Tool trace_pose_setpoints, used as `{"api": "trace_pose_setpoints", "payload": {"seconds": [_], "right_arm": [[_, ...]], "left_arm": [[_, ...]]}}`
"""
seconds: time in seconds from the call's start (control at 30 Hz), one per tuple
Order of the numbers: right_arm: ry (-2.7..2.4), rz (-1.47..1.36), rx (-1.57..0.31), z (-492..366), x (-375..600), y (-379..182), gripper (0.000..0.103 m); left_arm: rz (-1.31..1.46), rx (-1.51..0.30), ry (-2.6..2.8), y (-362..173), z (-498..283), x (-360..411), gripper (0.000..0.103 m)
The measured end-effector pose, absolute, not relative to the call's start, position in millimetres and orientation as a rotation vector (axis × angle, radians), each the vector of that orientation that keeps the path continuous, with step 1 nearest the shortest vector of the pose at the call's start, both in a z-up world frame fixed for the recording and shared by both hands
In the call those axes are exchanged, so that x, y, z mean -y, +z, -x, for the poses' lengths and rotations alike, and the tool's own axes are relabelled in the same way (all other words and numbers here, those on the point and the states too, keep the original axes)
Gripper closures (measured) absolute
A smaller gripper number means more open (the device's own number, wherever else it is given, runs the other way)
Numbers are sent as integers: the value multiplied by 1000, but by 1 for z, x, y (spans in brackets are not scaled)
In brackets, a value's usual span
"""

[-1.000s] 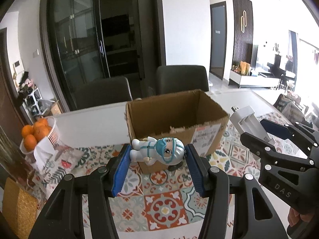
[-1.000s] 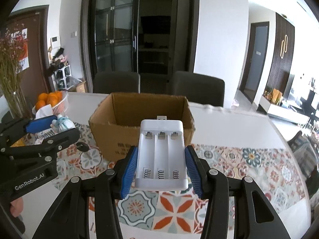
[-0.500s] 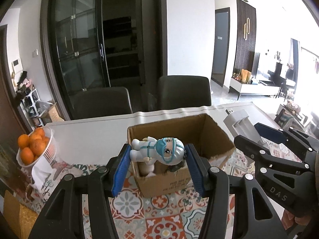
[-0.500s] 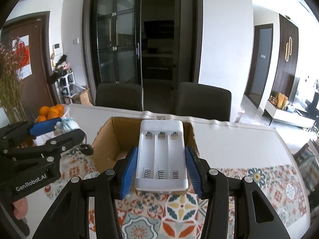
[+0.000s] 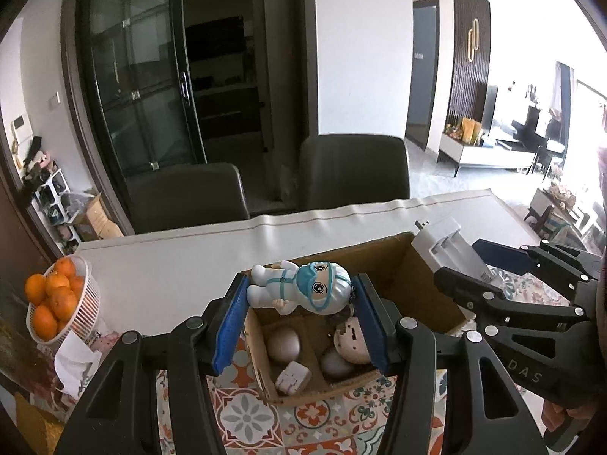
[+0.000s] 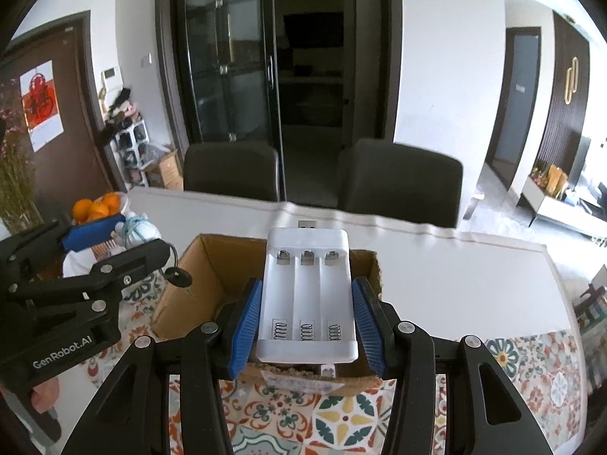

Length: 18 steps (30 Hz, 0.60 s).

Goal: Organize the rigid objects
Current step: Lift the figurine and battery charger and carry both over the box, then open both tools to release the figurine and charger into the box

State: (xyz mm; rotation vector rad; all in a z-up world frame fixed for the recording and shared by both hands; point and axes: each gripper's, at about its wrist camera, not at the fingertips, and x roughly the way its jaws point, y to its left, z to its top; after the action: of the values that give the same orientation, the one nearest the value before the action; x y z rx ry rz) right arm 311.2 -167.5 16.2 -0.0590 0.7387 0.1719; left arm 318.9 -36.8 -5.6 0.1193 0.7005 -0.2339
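Observation:
My left gripper is shut on a small figurine in white suit and blue mask, held above the open cardboard box. The box holds round beige items and a white cube adapter. My right gripper is shut on a white battery charger, held over the same box. The charger also shows in the left wrist view, and the left gripper with the figurine shows in the right wrist view.
A white basket of oranges stands at the left on the patterned tablecloth. Two dark chairs stand behind the white table. Dried flowers stand at the far left.
Both grippers have risen and moved forward over the box, so its inside now shows below the figurine. Both keep their holds.

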Motion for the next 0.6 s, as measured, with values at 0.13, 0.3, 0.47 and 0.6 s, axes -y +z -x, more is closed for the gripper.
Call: {"api": "trace_pose_setpoints", "payload": {"seconds": [0.13, 0.3, 0.47, 0.6], "right_arm": [[174, 66, -797, -331, 169, 4, 54], [176, 73, -875, -354, 170, -16, 54], [168, 86, -939, -366, 171, -35, 54], [171, 124, -979, -368, 165, -47, 54]], "left_arm": [[-138, -748, -231, -15, -335, 44, 49], [-133, -830, -225, -34, -356, 49, 49], [-136, -923, -211, -59, -368, 45, 48], [-130, -981, -203, -74, -372, 44, 48]]}}
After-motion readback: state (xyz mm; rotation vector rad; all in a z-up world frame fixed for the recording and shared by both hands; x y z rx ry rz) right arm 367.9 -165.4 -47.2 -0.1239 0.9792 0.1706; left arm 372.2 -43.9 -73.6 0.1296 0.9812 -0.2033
